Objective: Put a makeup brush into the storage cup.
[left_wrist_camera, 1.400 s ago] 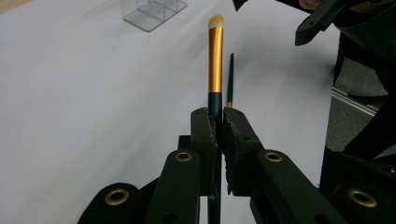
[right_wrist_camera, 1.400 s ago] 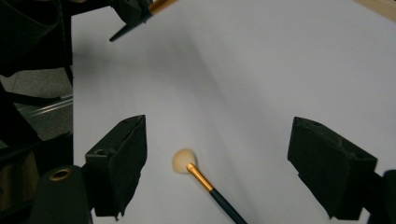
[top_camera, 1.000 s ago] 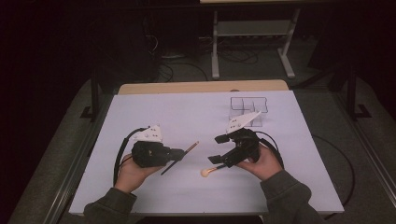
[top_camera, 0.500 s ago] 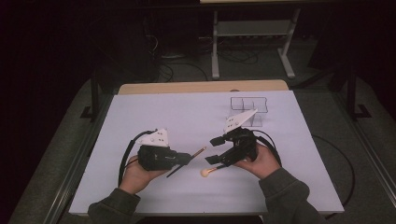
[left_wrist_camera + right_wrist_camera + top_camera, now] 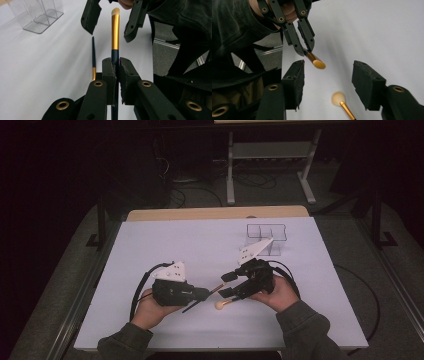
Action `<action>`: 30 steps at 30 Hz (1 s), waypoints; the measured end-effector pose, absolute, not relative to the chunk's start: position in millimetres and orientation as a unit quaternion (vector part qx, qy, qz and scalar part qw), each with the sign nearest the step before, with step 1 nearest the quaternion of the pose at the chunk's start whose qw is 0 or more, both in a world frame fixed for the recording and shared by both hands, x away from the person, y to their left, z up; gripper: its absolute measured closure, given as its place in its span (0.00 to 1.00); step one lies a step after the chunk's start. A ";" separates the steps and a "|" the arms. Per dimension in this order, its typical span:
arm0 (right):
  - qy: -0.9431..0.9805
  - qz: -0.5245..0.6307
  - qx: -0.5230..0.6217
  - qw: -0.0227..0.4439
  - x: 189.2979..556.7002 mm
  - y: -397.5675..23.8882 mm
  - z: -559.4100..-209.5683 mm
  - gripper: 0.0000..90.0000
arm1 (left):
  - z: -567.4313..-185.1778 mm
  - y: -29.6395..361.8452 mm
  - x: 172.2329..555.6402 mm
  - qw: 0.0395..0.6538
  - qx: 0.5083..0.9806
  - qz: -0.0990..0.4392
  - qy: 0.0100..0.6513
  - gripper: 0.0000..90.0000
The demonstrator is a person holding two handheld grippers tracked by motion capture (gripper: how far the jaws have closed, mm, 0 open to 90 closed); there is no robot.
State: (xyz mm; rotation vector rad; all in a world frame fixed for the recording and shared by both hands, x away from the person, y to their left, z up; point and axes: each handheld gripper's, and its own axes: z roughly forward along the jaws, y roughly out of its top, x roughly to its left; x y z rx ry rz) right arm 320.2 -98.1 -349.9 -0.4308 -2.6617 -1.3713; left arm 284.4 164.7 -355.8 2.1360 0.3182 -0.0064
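Observation:
My left gripper (image 5: 115, 67) is shut on the dark handle of a makeup brush (image 5: 115, 32) with a gold ferrule and a tan tip. The brush points at my right gripper (image 5: 328, 75), whose jaws have just been closing. The brush tip (image 5: 318, 63) sits between those jaws, and the pads do not touch it. In the high view the left gripper (image 5: 200, 294) and right gripper (image 5: 227, 285) face each other near the table's front. A second brush with a fluffy head (image 5: 338, 98) lies flat on the table (image 5: 150, 245) beneath them.
A clear plastic organiser with compartments (image 5: 265, 237) stands at the back right of the white table, beyond the right gripper. It also appears in the left gripper view (image 5: 37, 15). Cables trail from both grippers, and a metal stand (image 5: 270, 150) is on the floor behind.
The left gripper has shifted a little to the right, bringing the held brush's tip in between the right gripper's jaws. The right gripper's jaws have narrowed.

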 end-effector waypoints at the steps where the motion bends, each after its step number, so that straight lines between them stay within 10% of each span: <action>1: -0.878 -0.453 -0.142 0.065 319.8 -97.6 -350.1 0.52 | -355.8 164.5 284.7 0.469 0.874 -0.002 0.127 0.93; 19: -0.867 -0.472 -0.112 0.117 321.4 -100.0 -351.6 0.88 | -358.2 159.7 283.4 0.471 0.874 -0.008 0.120 0.93; 30: -0.867 -0.474 -0.090 0.127 320.9 -100.7 -352.7 0.92 | -360.5 154.3 283.7 0.458 0.882 -0.018 0.108 0.91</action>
